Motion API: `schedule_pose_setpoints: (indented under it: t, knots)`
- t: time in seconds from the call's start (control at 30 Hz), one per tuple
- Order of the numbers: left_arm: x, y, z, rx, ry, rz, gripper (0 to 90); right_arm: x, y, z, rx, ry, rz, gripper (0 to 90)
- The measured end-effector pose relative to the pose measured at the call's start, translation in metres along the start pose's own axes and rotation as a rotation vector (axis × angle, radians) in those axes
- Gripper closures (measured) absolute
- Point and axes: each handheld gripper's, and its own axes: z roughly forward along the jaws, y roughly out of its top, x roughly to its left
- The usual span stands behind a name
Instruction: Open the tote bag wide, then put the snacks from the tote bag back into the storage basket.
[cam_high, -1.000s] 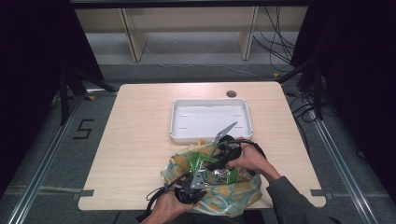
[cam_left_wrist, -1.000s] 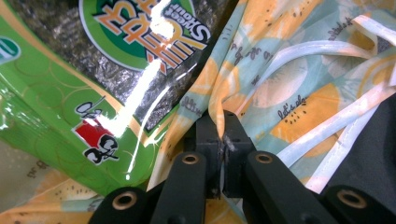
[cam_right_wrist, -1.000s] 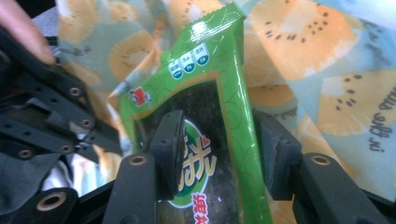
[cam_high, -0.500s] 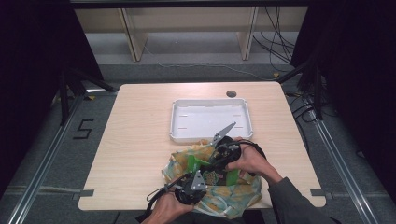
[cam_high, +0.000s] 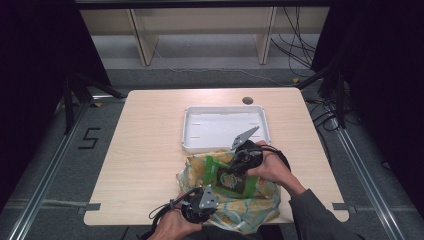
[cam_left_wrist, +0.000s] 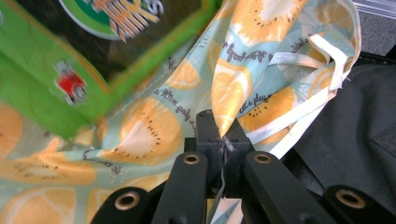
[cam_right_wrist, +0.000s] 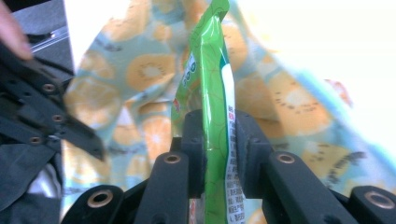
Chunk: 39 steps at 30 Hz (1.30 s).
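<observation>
Pale wood makes up the tabletop (cam_high: 150, 150), with a white tray (cam_high: 225, 125) beyond both grippers. Right gripper (cam_right_wrist: 215, 140) fingers pinch the green snack packet (cam_right_wrist: 210, 70). A second ago it sat lower; now it is lifted higher out of the fruit-print bag (cam_high: 245, 210), so it is nearly free. Left gripper (cam_left_wrist: 219, 135) fingers pinch the bag's cloth edge; the high view hides that pinch.
</observation>
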Motion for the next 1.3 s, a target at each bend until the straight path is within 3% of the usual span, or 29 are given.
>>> schedule_pose_setpoints:
  t: [0.13,0.23,0.27,0.33,0.37,0.5,0.87,0.9,0.93,1.0,1.03,1.07,1.1,1.2,1.23,1.3]
  knots:
    - [-0.001,0.0,-0.002,-0.002,-0.015,-0.01,85.1,-0.004,0.0,-0.002,0.001,-0.039,0.021,77.0]
    - [-0.001,0.001,-0.005,-0.025,-0.014,-0.029,71.0,-0.006,-0.001,-0.003,-0.006,-0.046,0.023,77.0]
    - [-0.001,0.002,-0.007,-0.031,-0.018,-0.038,67.1,-0.009,0.0,-0.004,-0.006,-0.05,-0.005,77.0]
    - [-0.002,0.004,-0.013,-0.079,-0.016,-0.068,55.1,-0.01,0.0,-0.004,-0.015,-0.064,-0.009,77.1]
    - [-0.001,0.005,-0.016,-0.087,-0.007,-0.069,49.3,-0.01,0.0,-0.005,-0.015,-0.073,0.014,77.0]
    - [0.0,0.006,-0.031,-0.119,0.016,-0.09,37.3,-0.011,0.001,-0.006,-0.02,-0.072,0.016,77.1]
    - [0.01,-0.006,-0.052,-0.162,0.066,-0.174,29.2,-0.004,0.005,-0.015,-0.058,-0.053,-0.004,77.1]
    - [0.013,-0.008,-0.056,-0.155,0.078,-0.157,29.1,-0.003,0.006,-0.015,-0.065,-0.059,-0.006,77.0]
    - [0.013,-0.009,-0.058,-0.161,0.084,-0.176,29.1,-0.004,0.006,-0.017,-0.067,-0.043,-0.03,77.1]
    - [0.014,-0.012,-0.062,-0.172,0.086,-0.198,28.8,-0.002,0.007,-0.018,-0.077,-0.057,-0.012,77.0]
    - [0.016,-0.013,-0.064,-0.175,0.09,-0.184,28.8,-0.002,0.007,-0.021,-0.074,-0.054,-0.019,77.0]
    - [0.016,-0.015,-0.066,-0.185,0.096,-0.205,28.8,0.0,0.007,-0.021,-0.082,-0.056,-0.01,77.0]
    - [0.018,-0.017,-0.07,-0.186,0.11,-0.194,28.8,0.001,0.008,-0.024,-0.074,-0.058,-0.001,77.0]
    - [0.017,-0.021,-0.076,-0.201,0.114,-0.233,28.9,0.003,0.01,-0.028,-0.104,-0.053,-0.022,77.1]
    - [0.017,-0.022,-0.077,-0.207,0.114,-0.233,28.9,0.003,0.011,-0.031,-0.115,-0.043,-0.04,77.0]
    - [0.018,-0.026,-0.081,-0.203,0.121,-0.225,28.9,0.006,0.013,-0.035,-0.121,-0.052,-0.018,77.1]
